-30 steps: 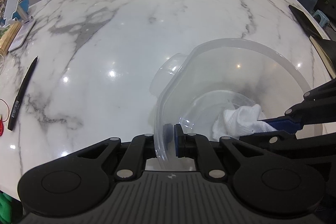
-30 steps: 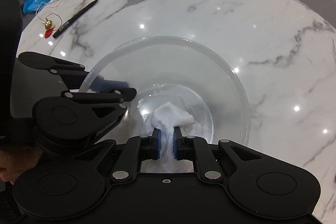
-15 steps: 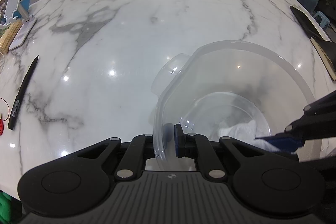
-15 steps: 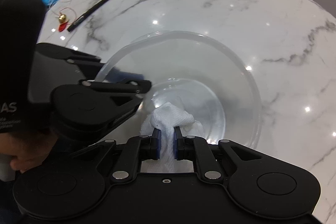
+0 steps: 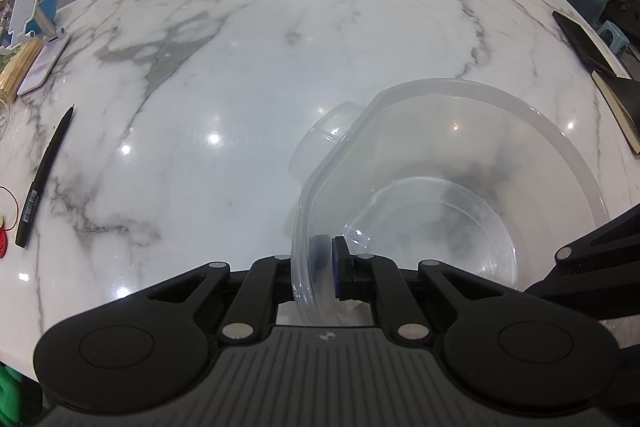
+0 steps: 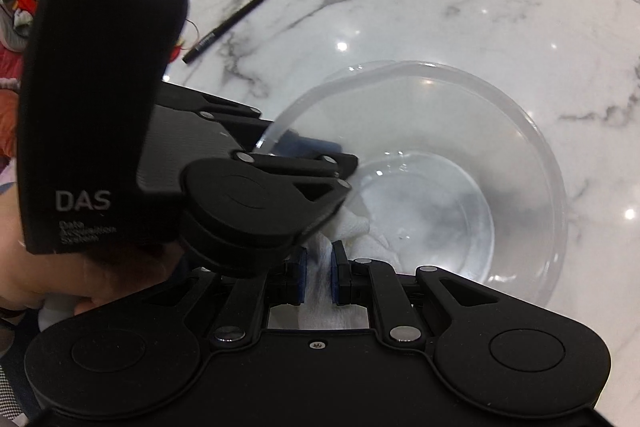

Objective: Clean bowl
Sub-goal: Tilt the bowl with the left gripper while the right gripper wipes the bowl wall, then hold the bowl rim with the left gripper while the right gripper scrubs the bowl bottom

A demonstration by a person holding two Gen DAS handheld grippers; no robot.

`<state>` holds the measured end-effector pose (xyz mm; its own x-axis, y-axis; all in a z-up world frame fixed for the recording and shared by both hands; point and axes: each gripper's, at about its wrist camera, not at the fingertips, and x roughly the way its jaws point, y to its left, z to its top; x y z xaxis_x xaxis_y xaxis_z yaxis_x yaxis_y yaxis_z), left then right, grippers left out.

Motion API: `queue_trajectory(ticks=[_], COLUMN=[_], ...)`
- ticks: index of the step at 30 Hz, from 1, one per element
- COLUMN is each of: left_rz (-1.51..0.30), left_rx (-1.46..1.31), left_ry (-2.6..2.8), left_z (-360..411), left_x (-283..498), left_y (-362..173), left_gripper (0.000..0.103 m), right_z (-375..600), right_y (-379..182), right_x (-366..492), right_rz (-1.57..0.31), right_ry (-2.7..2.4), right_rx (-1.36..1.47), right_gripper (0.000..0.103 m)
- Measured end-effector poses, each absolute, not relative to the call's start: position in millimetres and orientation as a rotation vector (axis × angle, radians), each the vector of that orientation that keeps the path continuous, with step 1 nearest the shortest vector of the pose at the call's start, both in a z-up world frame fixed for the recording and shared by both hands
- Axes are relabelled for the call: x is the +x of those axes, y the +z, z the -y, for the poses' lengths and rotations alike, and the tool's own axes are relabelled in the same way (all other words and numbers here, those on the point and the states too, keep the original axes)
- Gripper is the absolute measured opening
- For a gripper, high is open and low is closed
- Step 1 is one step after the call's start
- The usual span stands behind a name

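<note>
A clear plastic bowl [image 5: 500,131] stands on the white marble table [image 5: 240,67]; it also shows in the right wrist view [image 6: 532,147]. My left gripper [image 5: 326,267] is shut on the bowl's near rim, one finger inside and one outside. My right gripper [image 6: 319,273] is shut on a white cloth [image 6: 352,227], which lies against the bowl's near inner wall. In the right wrist view the left gripper [image 6: 308,155] covers part of the cloth. The cloth is out of sight in the left wrist view.
A black pen [image 5: 44,175] lies at the table's left, also in the right wrist view [image 6: 228,27]. A phone stand, skewers and a wire loop sit at the far left [image 5: 32,39]. Dark books [image 5: 592,51] lie at the right edge.
My right gripper has pulled back toward the bowl's near wall with the cloth, out of the left wrist view. My left gripper keeps its hold on the rim.
</note>
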<state>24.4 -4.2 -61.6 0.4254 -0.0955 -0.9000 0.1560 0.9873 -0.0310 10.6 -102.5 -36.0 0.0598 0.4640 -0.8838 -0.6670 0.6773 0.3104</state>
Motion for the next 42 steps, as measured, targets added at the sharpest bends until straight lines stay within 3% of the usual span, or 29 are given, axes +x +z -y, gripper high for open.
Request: queue_trajectory(ticks=[26, 42], left_rz=[-1.129, -1.113], left_rx=[0.093, 0.304], left_ry=[-0.165, -0.391], left_z=[8, 13], left_x=[23, 29], left_y=[-61, -63], left_gripper=[0.008, 0.008], right_z=[96, 99], right_y=[-39, -54], right_x=[4, 32], right_rz=[-1.193, -1.106], right_ry=[0.756, 0.707], right_rx=[-0.459, -0.656], right_gripper=[0.01, 0.009])
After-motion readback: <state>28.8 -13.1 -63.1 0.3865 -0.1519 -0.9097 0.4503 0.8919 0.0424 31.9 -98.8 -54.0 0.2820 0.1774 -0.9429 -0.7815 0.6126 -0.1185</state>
